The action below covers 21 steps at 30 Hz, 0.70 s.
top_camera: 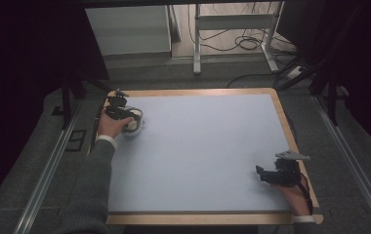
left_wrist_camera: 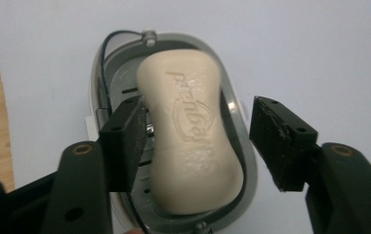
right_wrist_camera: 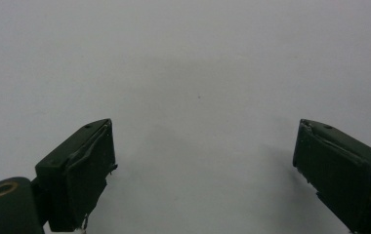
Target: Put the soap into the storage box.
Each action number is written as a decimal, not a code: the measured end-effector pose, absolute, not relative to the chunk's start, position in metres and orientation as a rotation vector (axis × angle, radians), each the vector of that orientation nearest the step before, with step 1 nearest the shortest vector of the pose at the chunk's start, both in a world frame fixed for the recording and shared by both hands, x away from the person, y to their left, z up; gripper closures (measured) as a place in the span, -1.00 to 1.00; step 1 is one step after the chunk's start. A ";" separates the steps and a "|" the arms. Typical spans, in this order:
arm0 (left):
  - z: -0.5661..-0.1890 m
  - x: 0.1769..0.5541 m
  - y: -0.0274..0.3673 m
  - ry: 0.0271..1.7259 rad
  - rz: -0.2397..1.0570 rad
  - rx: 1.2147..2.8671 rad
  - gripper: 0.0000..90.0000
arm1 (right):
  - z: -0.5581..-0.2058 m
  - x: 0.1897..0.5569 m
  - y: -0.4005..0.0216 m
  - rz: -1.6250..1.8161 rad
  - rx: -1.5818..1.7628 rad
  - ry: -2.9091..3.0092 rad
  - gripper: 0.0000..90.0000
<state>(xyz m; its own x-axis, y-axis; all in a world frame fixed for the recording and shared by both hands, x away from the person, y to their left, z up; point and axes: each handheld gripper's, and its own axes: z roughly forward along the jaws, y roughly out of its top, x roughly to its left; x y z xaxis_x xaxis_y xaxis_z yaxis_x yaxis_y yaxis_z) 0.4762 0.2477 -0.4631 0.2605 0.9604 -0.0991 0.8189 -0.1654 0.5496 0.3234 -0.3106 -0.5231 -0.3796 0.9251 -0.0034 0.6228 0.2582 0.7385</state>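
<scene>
We work over a pale blue table (top_camera: 208,156) edged in wood, and the piece that matters sits at its far left corner: a grey oval soap dish (left_wrist_camera: 98,92) with a slotted floor, lying flat on the surface. In the dish rests a cream bar of soap (left_wrist_camera: 193,136), lengthwise and slightly askew, its embossed lettering facing up, so we read it as sitting loose in the tray rather than wedged. Our left gripper (left_wrist_camera: 195,141) hangs right over the dish, jaws parted to either side of the bar; one pad sits close against the bar's flank and the other stands clear, so nothing is clamped and the soap lies free between them. We judge this stance suits either a fresh grasp or a release. Our right gripper (right_wrist_camera: 203,165) waits well apart near the table's right edge, jaws spread wide over bare surface, holding nothing.
</scene>
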 end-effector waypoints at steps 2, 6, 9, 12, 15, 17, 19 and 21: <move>-0.458 0.473 0.245 1.589 0.381 2.026 -0.19 | -0.523 0.324 -0.310 0.921 1.402 2.098 -0.81; -0.452 0.467 0.239 1.552 0.382 2.029 -0.28 | -0.523 0.323 -0.310 0.924 1.400 2.097 -0.81; -0.448 0.462 0.234 1.506 0.379 2.040 -0.33 | -0.523 0.324 -0.309 0.925 1.400 2.097 -0.81; -0.446 0.453 0.230 1.439 0.373 2.036 -0.37 | -0.523 0.324 -0.309 0.921 1.396 2.099 -0.81; -0.444 0.442 0.226 1.383 0.379 2.044 -0.39 | -0.522 0.323 -0.308 0.928 1.389 2.100 -0.81; -0.443 0.435 0.224 1.353 0.381 2.038 -0.40 | -0.521 0.322 -0.307 0.928 1.387 2.101 -0.81; -0.442 0.427 0.223 1.317 0.387 2.039 -0.40 | -0.521 0.321 -0.307 0.927 1.387 2.102 -0.81; -0.442 0.418 0.222 1.275 0.380 2.032 -0.41 | -0.521 0.321 -0.307 0.924 1.389 2.098 -0.81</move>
